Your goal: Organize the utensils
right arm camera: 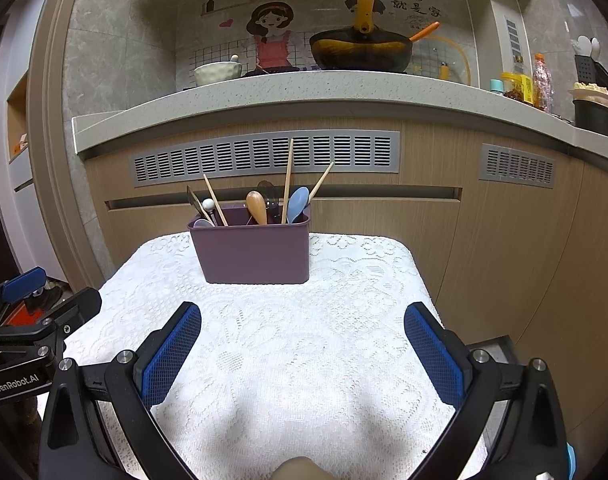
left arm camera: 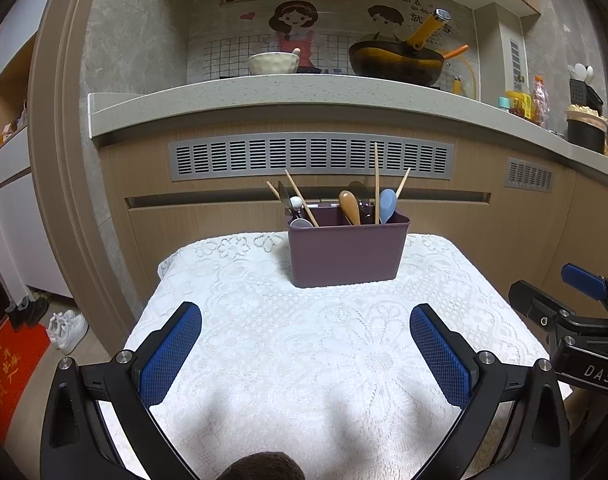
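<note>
While both the left tongs [left arm camera: 306,354] and right tongs [right arm camera: 302,354] hang released and empty over the lace-covered surface [left arm camera: 344,340], the purple utensil holder [left arm camera: 346,252] at its far edge could tip if a chopstick [left arm camera: 377,184] is pulled sideways.

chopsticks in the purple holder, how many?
4 visible in the holder: two leaning at the left, one upright right of centre, one angled at far right. More may be hidden among the spoons.
</note>
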### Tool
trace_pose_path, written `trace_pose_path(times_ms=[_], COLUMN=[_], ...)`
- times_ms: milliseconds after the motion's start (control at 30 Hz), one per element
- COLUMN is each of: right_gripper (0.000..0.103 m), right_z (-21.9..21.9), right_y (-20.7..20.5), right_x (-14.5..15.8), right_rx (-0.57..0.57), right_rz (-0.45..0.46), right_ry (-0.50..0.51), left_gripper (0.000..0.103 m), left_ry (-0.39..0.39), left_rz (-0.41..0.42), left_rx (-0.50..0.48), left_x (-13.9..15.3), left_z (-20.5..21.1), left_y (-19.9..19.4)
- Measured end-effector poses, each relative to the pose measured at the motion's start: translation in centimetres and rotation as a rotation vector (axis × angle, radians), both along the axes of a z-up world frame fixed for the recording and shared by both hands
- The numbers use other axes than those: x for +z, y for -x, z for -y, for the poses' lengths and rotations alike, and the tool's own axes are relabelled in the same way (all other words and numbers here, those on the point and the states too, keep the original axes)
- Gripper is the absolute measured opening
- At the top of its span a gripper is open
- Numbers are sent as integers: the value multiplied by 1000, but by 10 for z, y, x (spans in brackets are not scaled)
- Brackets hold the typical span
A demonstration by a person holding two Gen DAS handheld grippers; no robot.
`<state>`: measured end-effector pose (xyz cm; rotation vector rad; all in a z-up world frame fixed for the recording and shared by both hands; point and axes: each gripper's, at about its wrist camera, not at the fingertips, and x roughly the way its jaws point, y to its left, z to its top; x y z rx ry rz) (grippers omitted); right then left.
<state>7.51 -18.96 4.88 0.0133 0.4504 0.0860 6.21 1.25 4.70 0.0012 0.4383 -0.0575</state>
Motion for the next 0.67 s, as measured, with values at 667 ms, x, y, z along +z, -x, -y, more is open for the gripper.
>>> trace_pose_path(times_ms=[667], right_gripper=[101], right_z=[3], right_y=[-3], right_x=[-2], right_rx=[21], right_rz=[-11], right_ry=[-18], left_gripper=[103], left_ry=[2], left_rz=[-4], left_rx=[-3], left_x=[1], left_z=[2], left_y=[0])
